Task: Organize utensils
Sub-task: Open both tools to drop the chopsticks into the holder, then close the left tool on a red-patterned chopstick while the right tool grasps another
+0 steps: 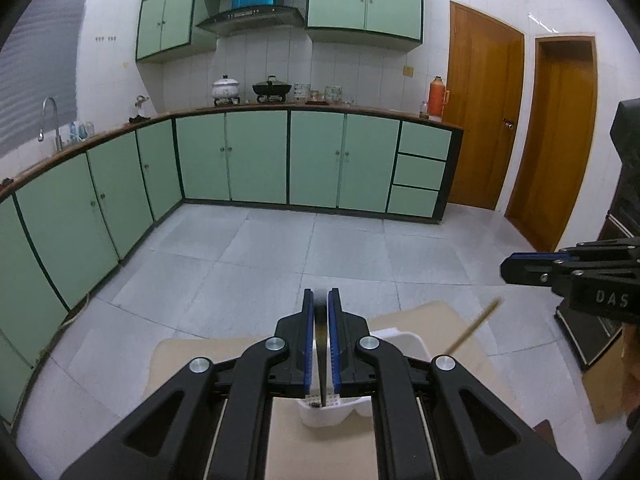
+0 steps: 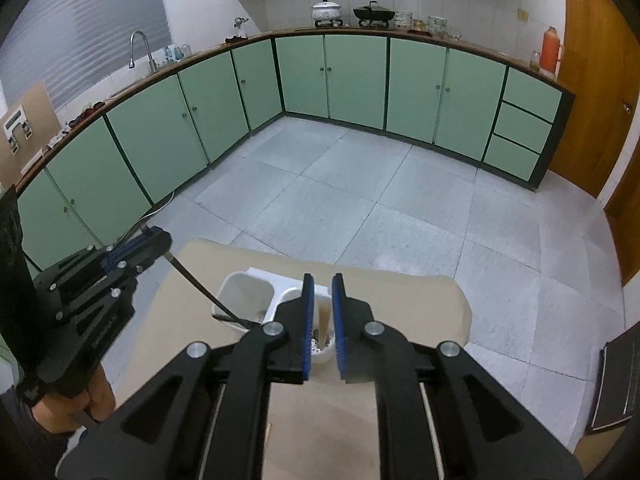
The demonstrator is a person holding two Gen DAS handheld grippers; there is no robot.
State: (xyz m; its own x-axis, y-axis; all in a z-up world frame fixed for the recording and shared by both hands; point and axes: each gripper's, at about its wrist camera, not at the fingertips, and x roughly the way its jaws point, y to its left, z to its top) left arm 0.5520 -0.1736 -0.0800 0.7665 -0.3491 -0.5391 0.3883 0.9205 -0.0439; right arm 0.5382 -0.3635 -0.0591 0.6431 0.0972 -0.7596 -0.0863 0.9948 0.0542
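White utensil holder (image 2: 244,294), black utensil (image 2: 200,284), mint-green cabinets (image 1: 256,156), grey tiles (image 1: 280,248)

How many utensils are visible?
2. A thin black utensil, in the left gripper, dips into the white plastic holder; a pale wooden stick stands between the right gripper's jaws. More may be hidden.

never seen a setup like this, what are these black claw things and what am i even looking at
They are two hand-held grippers, each with a camera looking along its fingers. One picture is from the left gripper, the other from the right gripper. On the beige table stands a white two-part holder. The left gripper is shut on a dark utensil whose far end is at the holder. The right gripper's jaws stand slightly apart. A wooden stick is below them, apparently not gripped.
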